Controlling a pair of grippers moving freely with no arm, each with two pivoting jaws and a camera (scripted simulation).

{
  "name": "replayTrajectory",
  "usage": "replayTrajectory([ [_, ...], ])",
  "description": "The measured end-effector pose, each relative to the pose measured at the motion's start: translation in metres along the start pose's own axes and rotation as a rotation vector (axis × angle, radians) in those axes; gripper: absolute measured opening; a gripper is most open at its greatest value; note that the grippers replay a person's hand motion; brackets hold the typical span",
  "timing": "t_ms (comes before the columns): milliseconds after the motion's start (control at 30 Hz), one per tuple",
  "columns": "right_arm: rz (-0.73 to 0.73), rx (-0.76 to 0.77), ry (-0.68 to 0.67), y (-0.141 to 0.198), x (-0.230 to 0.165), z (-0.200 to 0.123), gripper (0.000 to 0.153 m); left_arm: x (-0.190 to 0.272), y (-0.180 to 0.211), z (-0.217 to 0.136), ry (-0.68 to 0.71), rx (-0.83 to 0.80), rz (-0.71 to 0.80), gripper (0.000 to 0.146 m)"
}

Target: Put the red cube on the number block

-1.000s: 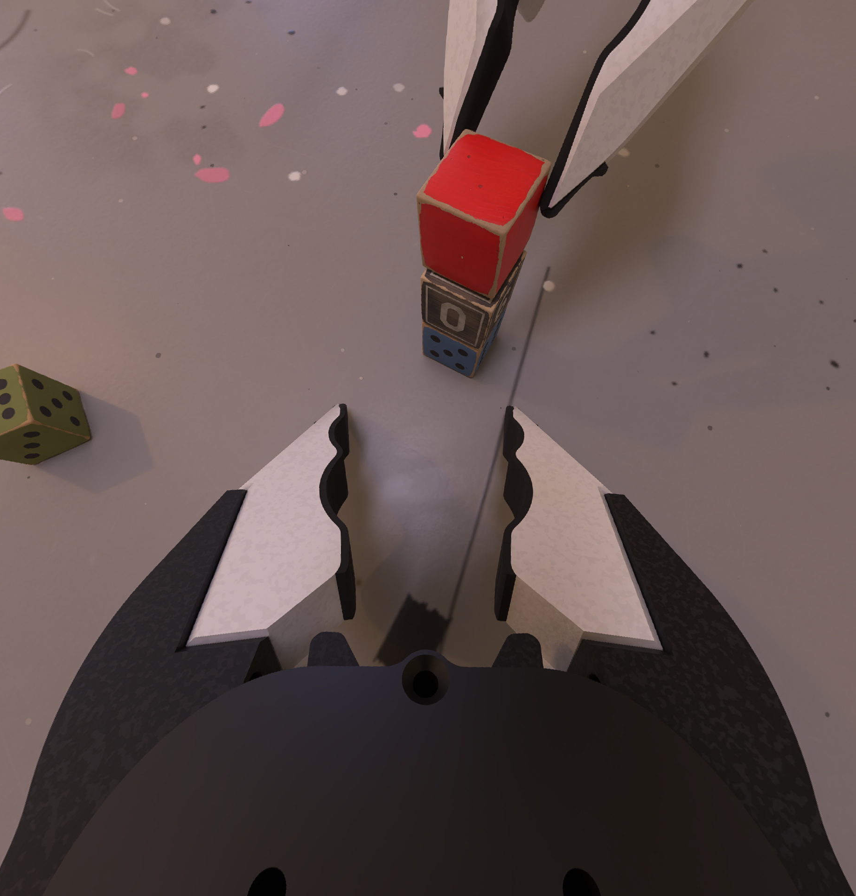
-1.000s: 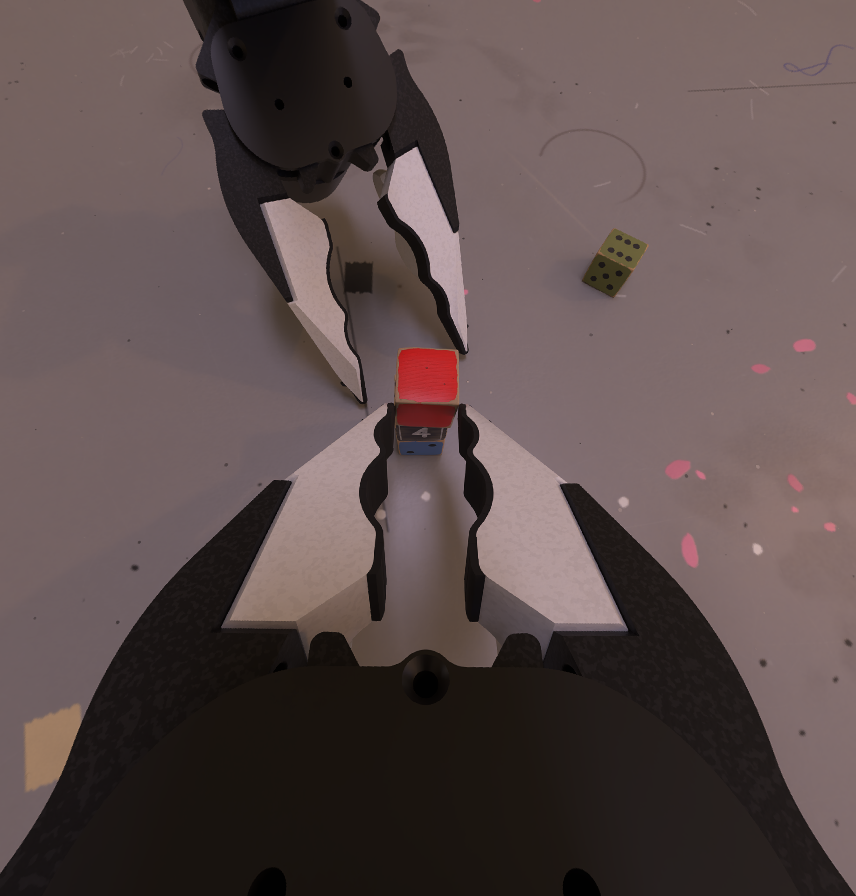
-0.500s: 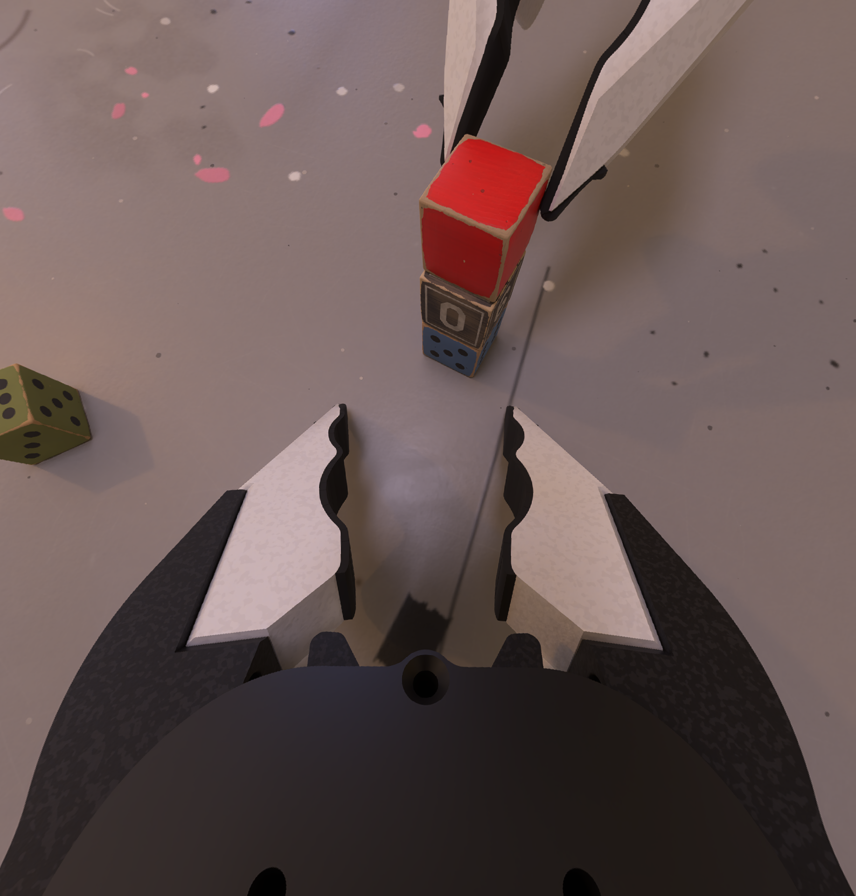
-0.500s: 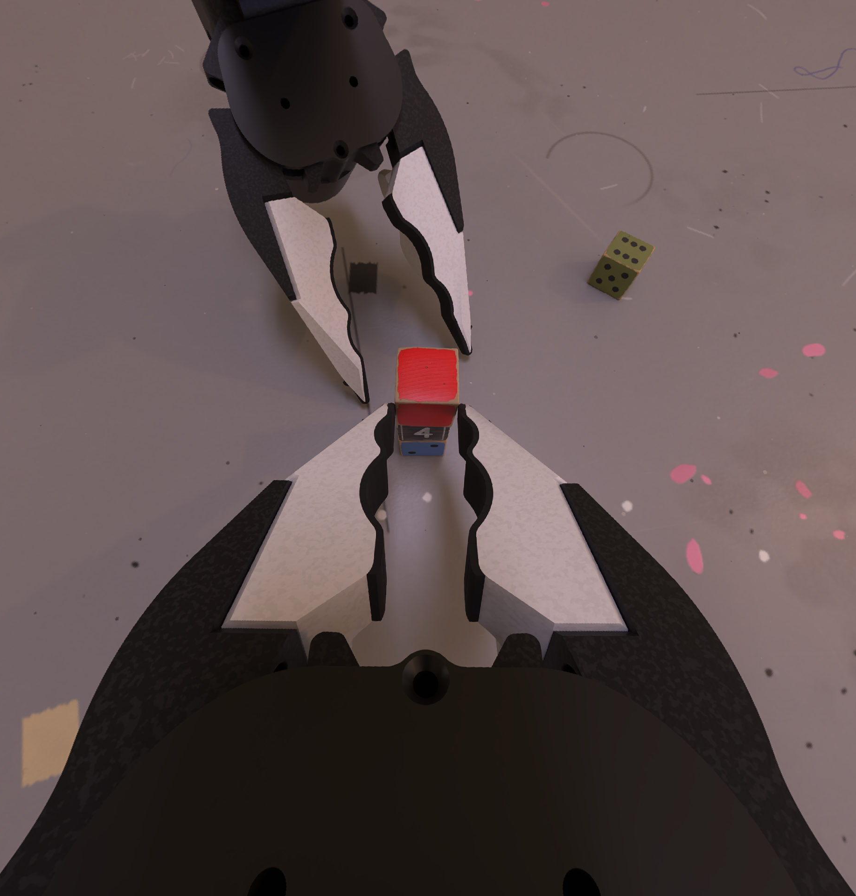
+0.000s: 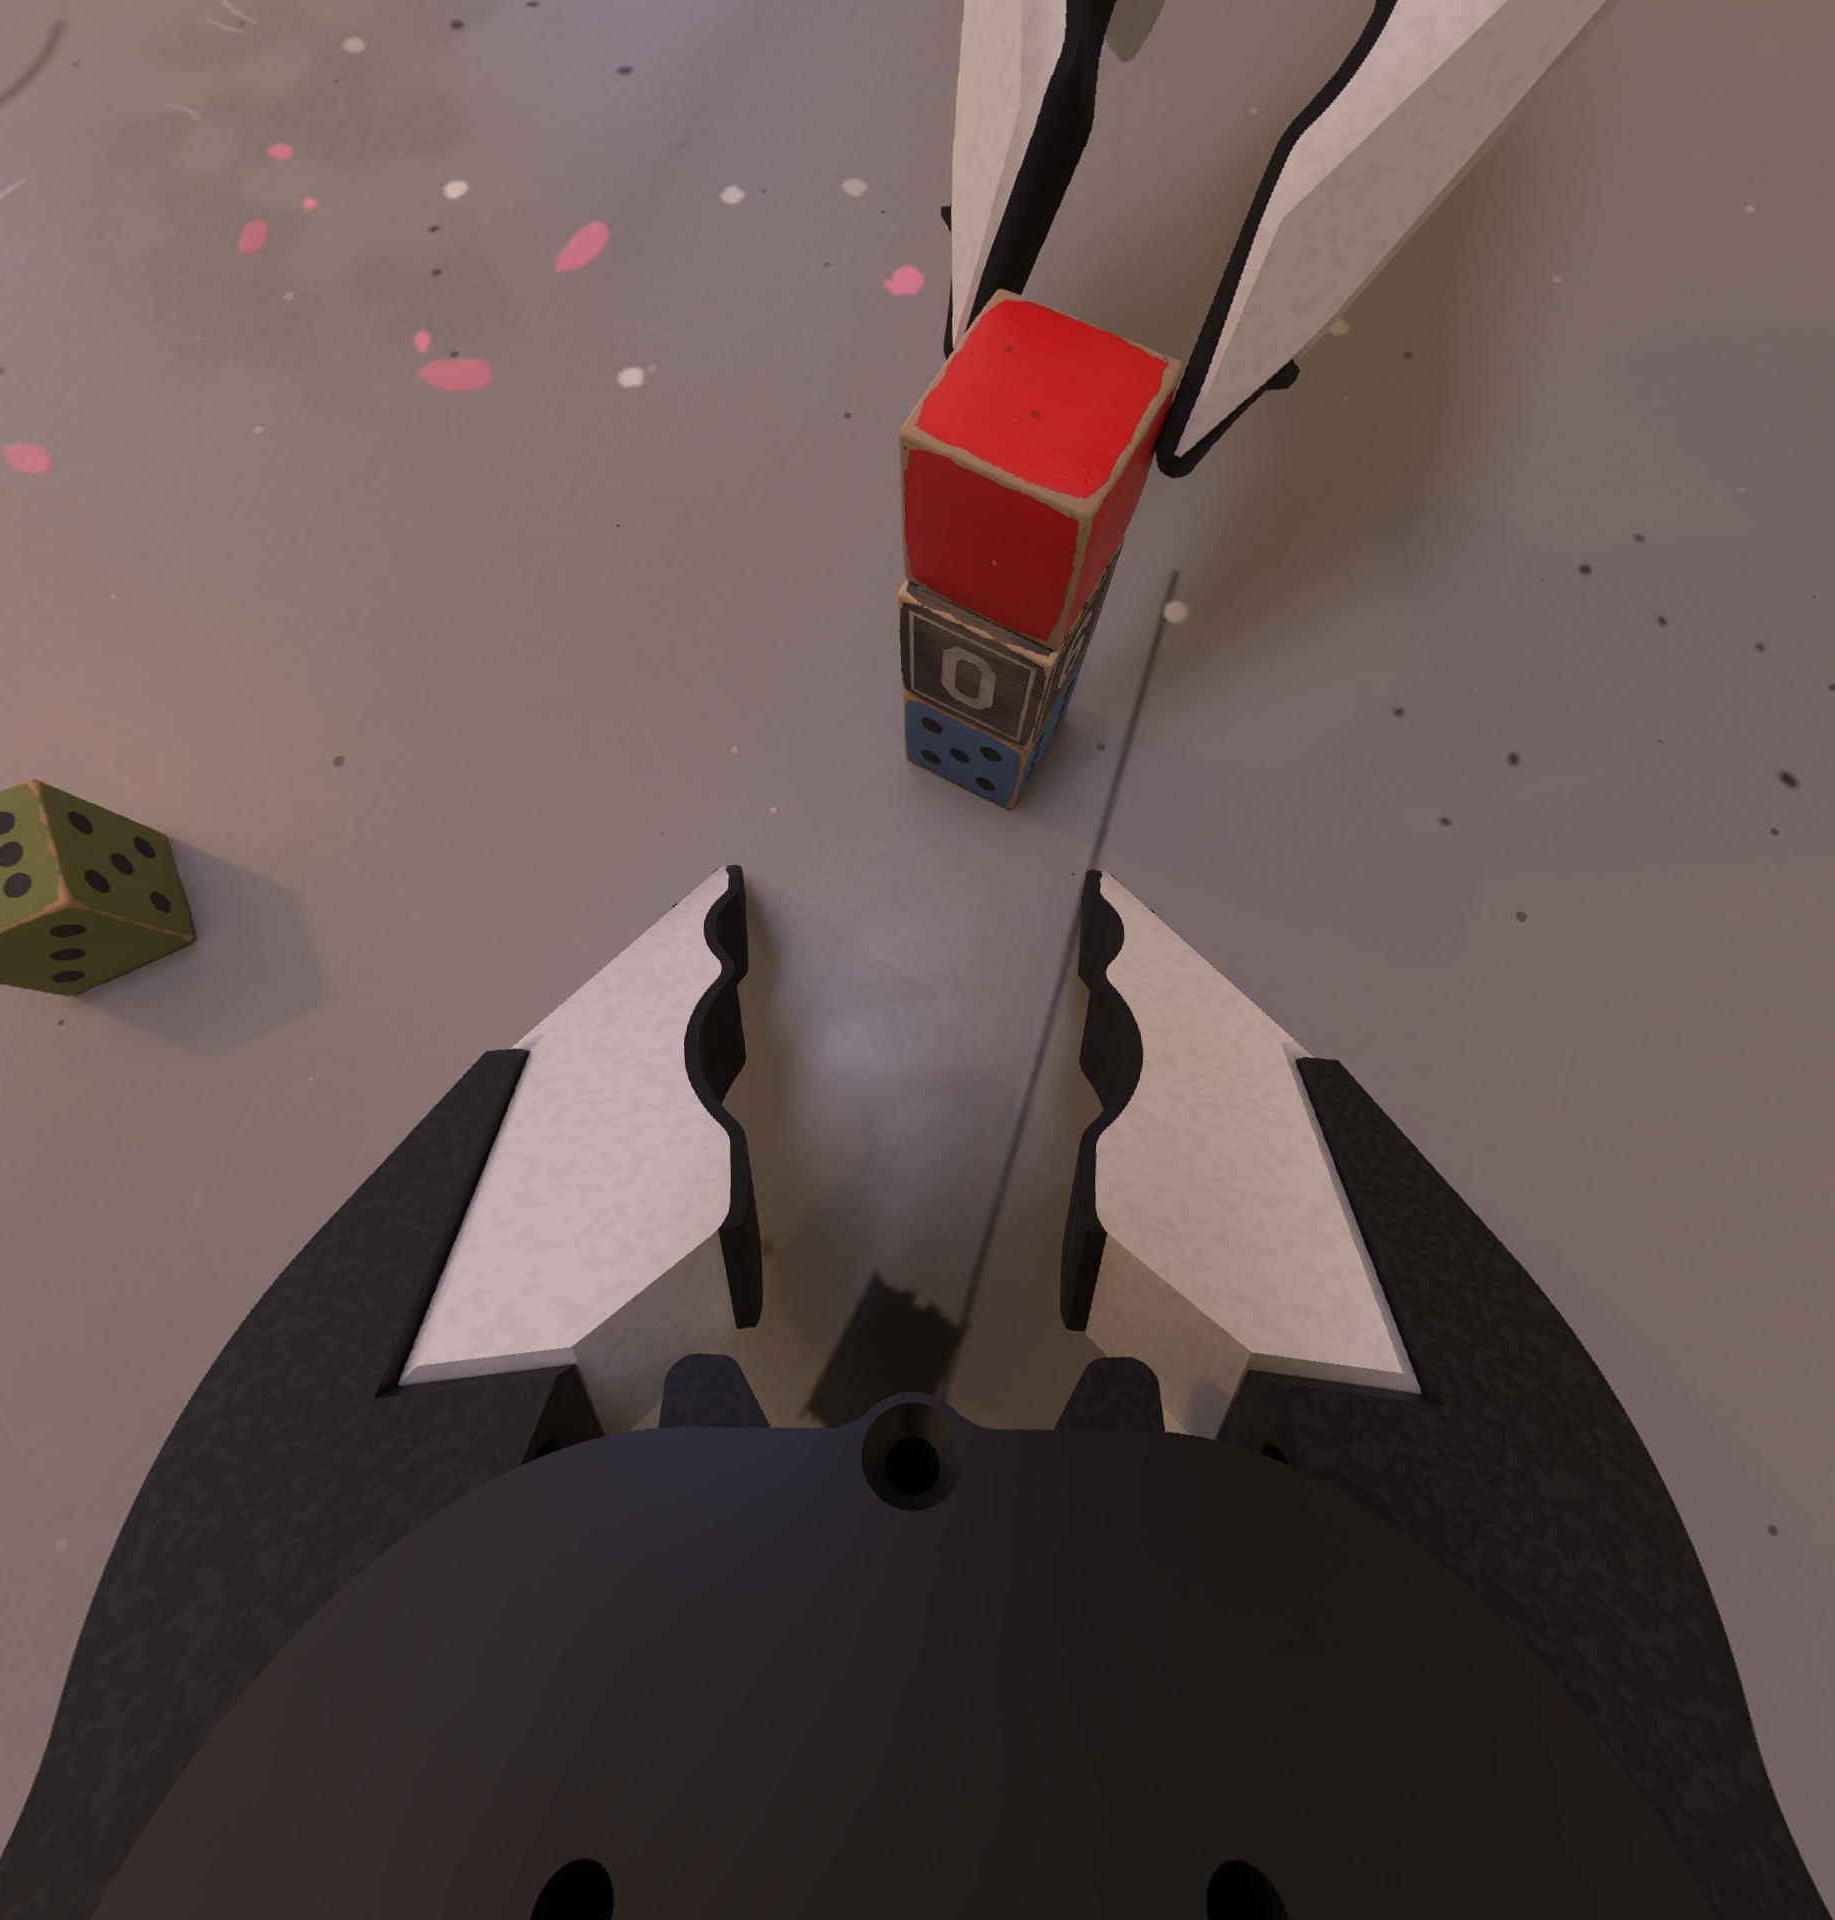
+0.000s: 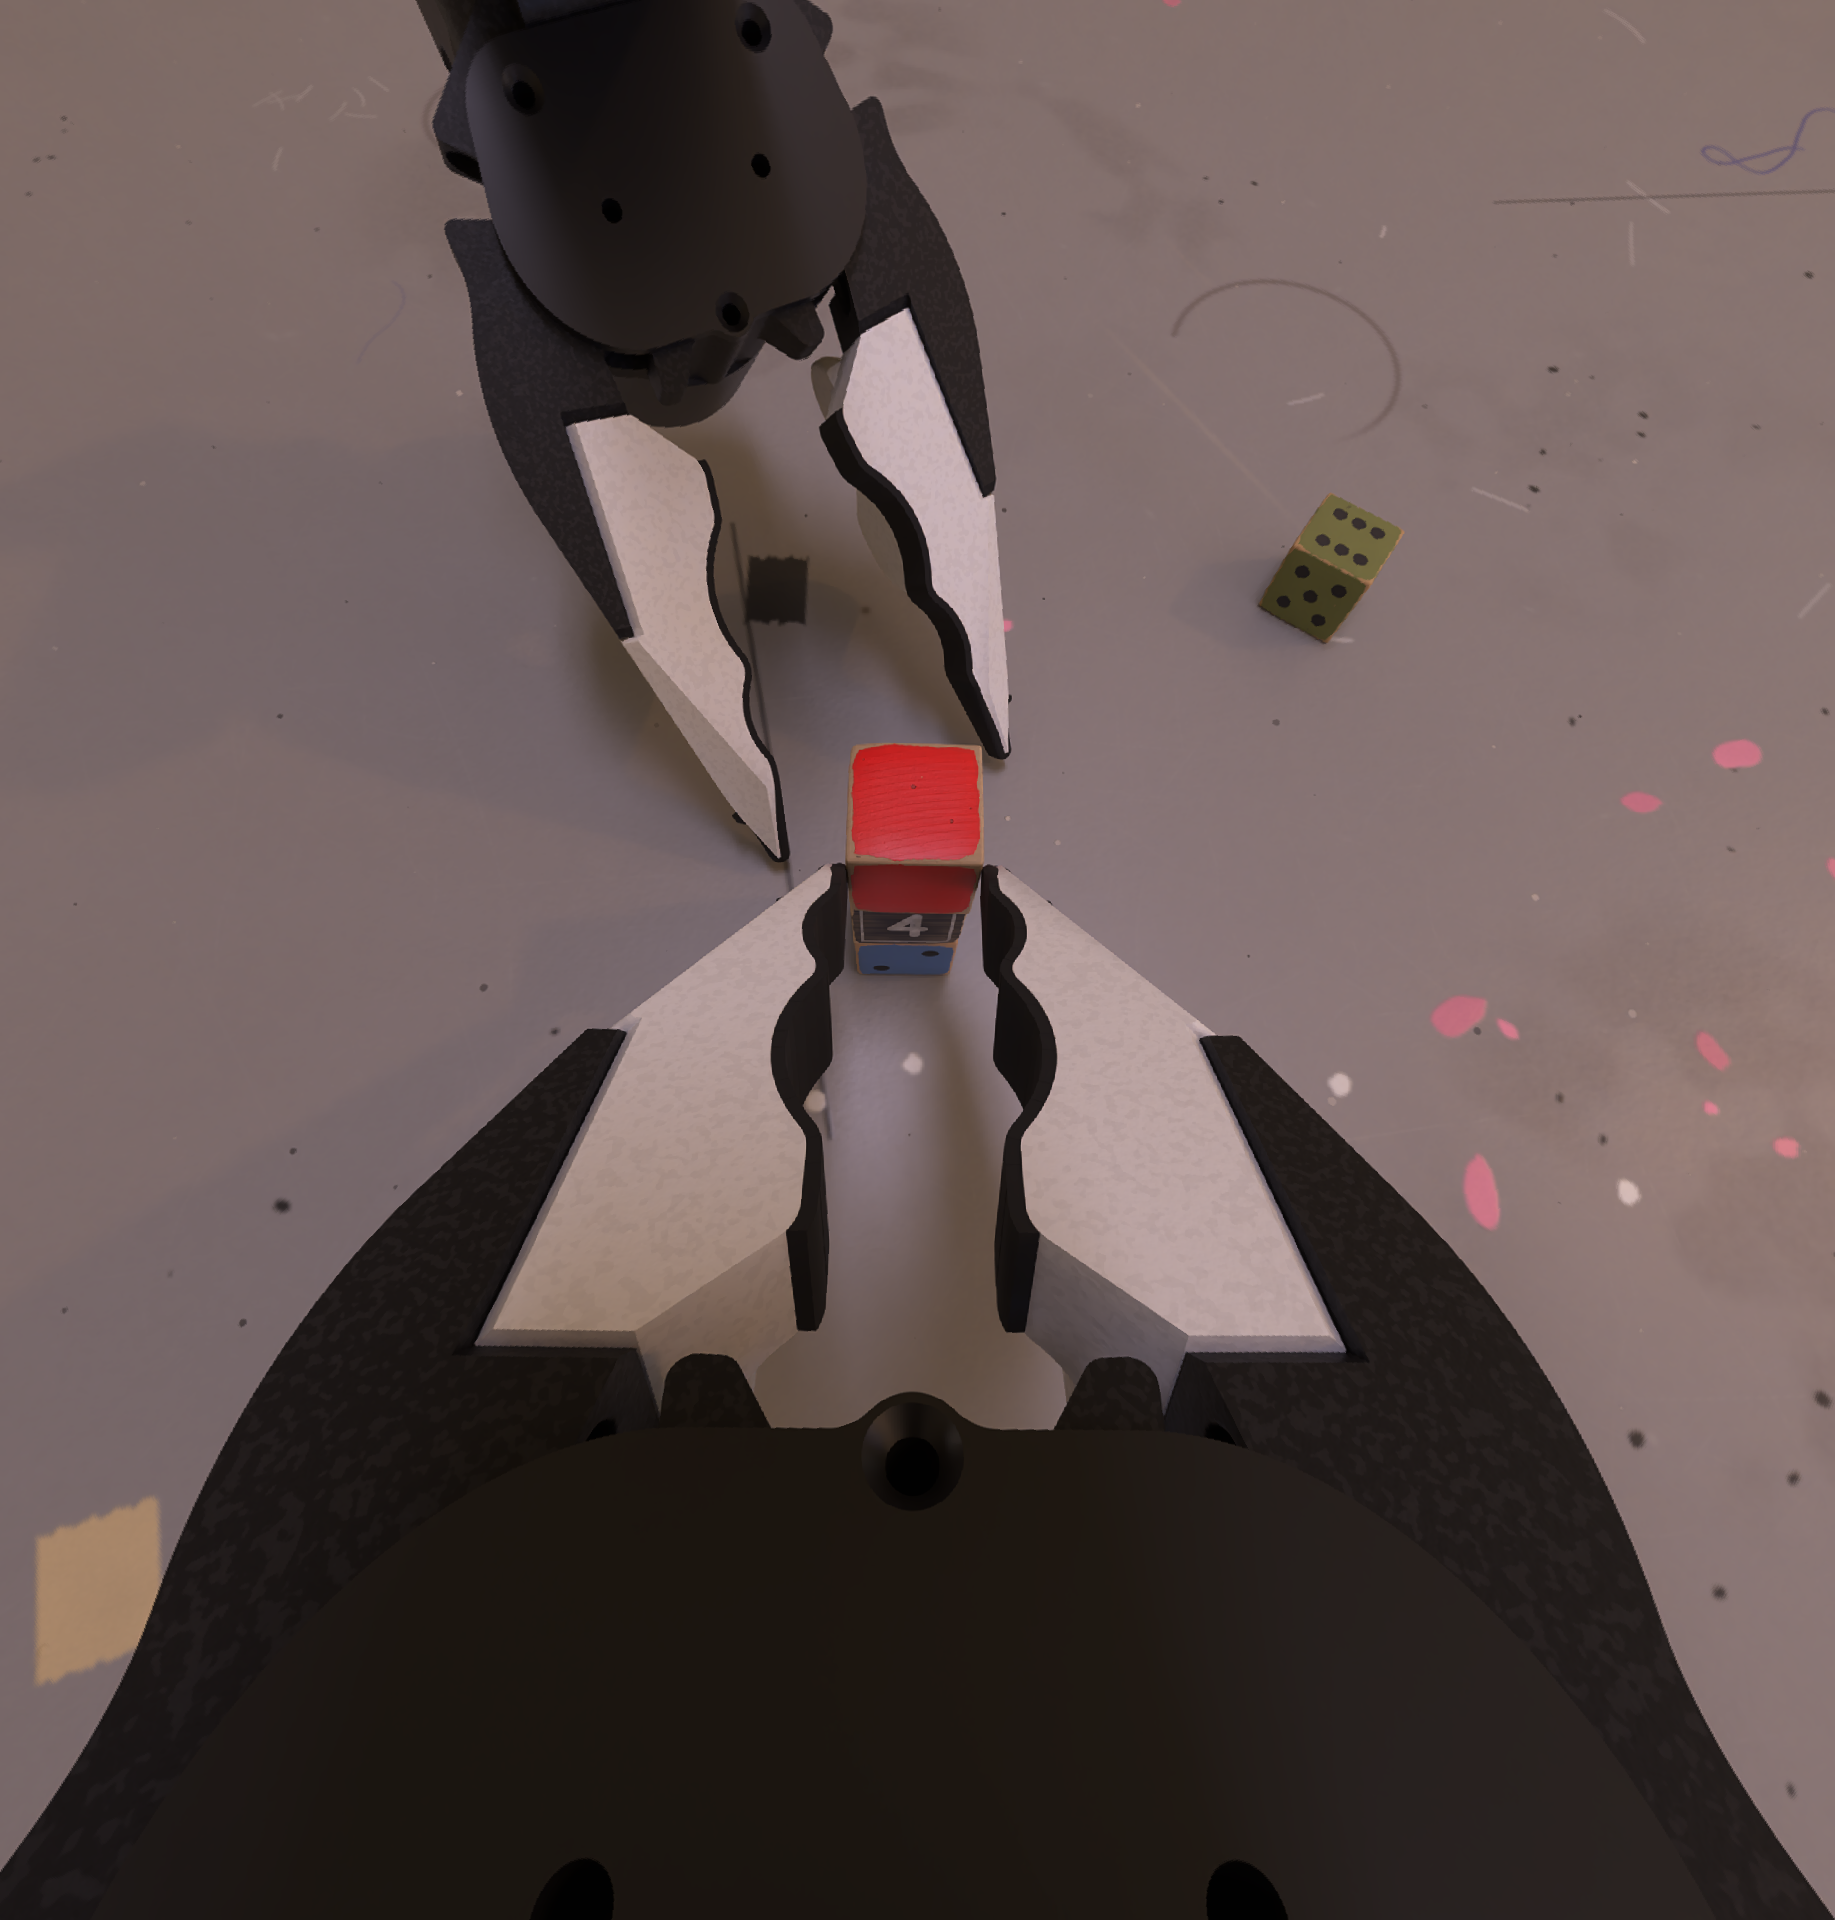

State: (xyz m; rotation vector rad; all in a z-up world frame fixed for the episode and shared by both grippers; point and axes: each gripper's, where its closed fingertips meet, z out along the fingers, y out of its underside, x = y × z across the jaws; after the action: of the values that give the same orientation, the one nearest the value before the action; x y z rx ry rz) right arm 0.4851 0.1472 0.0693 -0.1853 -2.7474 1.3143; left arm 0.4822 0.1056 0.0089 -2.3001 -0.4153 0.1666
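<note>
stack: red cube [image 6: 915,805] sits on the number block [image 6: 908,924], which sits on a blue die [image 6: 900,961]. Three high, on the grey floor [image 5: 477,623].
stack alignment: the left wrist view shows the cube roughly square over the number block, with no obvious overhang. Judged stable.
right gripper [image 6: 915,883]: jaws apart, tips flanking the cube's lower half from 6 o'clock of the stack. Narrow gaps on both sides in its own view; in the left wrist view one tip looks to sit right against the cube's far edge, contact unclear. I read it as released, not clamping.
why there: fingers bracket the cube, consistent with a placement just let go. Being lined up with the stack gives it a straight line to back out.
left gripper [image 5: 913,883]: jaws wide apart, nothing between them. Parked at 12 o'clock of the stack in the right wrist view, tips near the cube but apart from it. Looks like standby, out of the placing path.
green die [image 5: 61,894]: alone on the floor, at 9 o'clock in the left wrist view, well apart from the stack. Not part of the task.
progress: placement looks done; only retreat remains.
risk: a sideways drift of the right tips clips the cube and topples the tall, narrow stack. Pull straight back or up.
</note>
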Motion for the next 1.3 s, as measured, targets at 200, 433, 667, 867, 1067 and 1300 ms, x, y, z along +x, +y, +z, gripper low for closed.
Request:
replayTrajectory([
  [200, -0.001, 0.000, 0.001, 0.0000, 0.0001, 0.0000, 0.026, 0.0000, 0.0000, 0.0000, 0.000, 0.000, 0.000, 0.065],
  [433, -0.005, -0.004, 0.002, 0.0002, -0.0003, 0.0001, 0.026, 0.0000, 0.0000, 0.0000, 0.000, 0.000, 0.000, 0.065],
  [667, -0.006, -0.004, 0.005, 0.0002, -0.0002, 0.0001, 0.026, 0.0000, 0.0000, 0.0000, 0.000, 0.000, 0.000, 0.065],
  [867, -0.005, -0.004, 0.004, 0.0002, -0.0003, 0.0001, 0.026, 0.0000, 0.0000, 0.0000, 0.000, 0.000, 0.000, 0.065],
  [1067, -0.005, -0.002, -0.001, 0.0000, -0.0008, 0.0005, 0.025, -0.0001, 0.0000, 0.0000, 0.000, 0.000, 0.000, 0.065],
  [1300, 0.018, 0.033, -0.014, -0.0039, -0.0014, 0.0003, 0.034, -0.0001, 0.0000, 0.0000, -0.001, 0.000, 0.001, 0.065],
])
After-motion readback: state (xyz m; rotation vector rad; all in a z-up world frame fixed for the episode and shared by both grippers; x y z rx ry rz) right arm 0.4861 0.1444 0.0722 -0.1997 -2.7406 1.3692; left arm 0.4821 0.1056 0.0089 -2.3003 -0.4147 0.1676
